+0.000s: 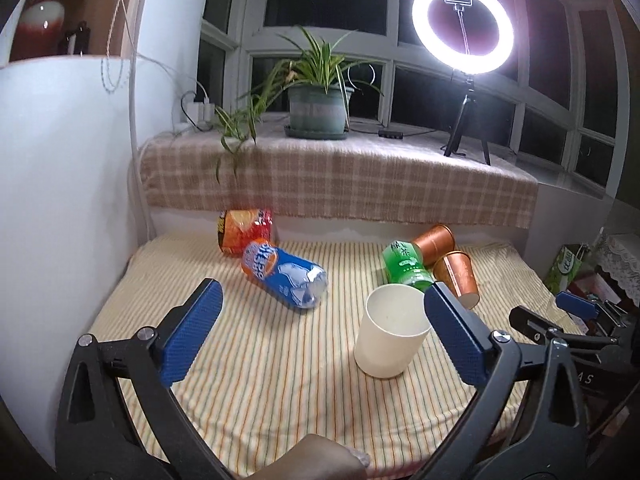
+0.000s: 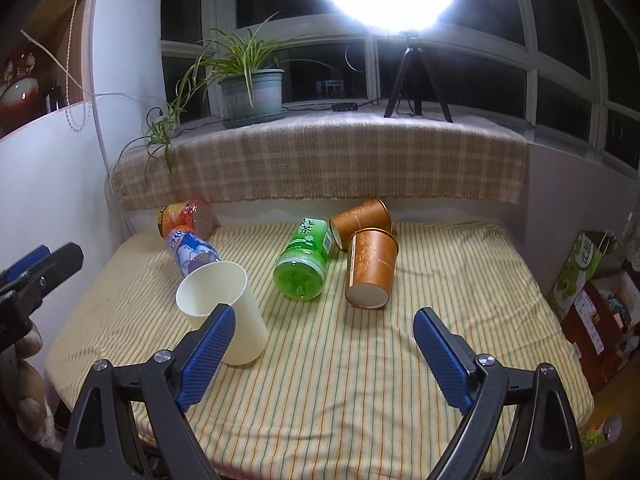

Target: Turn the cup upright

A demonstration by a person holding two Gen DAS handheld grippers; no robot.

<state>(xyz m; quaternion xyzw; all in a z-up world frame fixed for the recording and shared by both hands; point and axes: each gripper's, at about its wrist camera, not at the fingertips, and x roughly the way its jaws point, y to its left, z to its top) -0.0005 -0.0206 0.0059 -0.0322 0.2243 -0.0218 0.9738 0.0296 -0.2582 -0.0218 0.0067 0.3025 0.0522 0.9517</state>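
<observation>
Surface: striped yellow cloth [image 2: 320,360] over the counter, checked blanket [image 1: 340,176] on the window ledge behind, dark windows.
Left jaws: left gripper [image 1: 320,332] spread wide, nothing between the blue pads, hovering over the cloth.
Right jaws: right gripper [image 2: 324,354] spread wide, holding nothing.
Task cup: white cup [image 1: 392,330] stands upright on the cloth, mouth up, looks empty. In the left wrist view it sits just inside the right-hand pad; in the right wrist view it is partly behind the left-hand pad. Contact with either pad: cannot tell.
Near cup: green bottle [image 2: 306,258] on its side, base toward the cameras; blue-label bottle [image 1: 286,274] on its side, just beyond the cup.
Further out: two brown paper cups [image 2: 370,264] lying tipped, touching each other, beside the green bottle; red-orange bottle [image 1: 246,230] on its side at the back edge, against the blue-label one.
Ledge: potted spider plant [image 1: 318,96], ring light on tripod [image 1: 464,28] lit, heavy glare in the right wrist view.
Right edge: green carton [image 2: 576,272] off the counter.
</observation>
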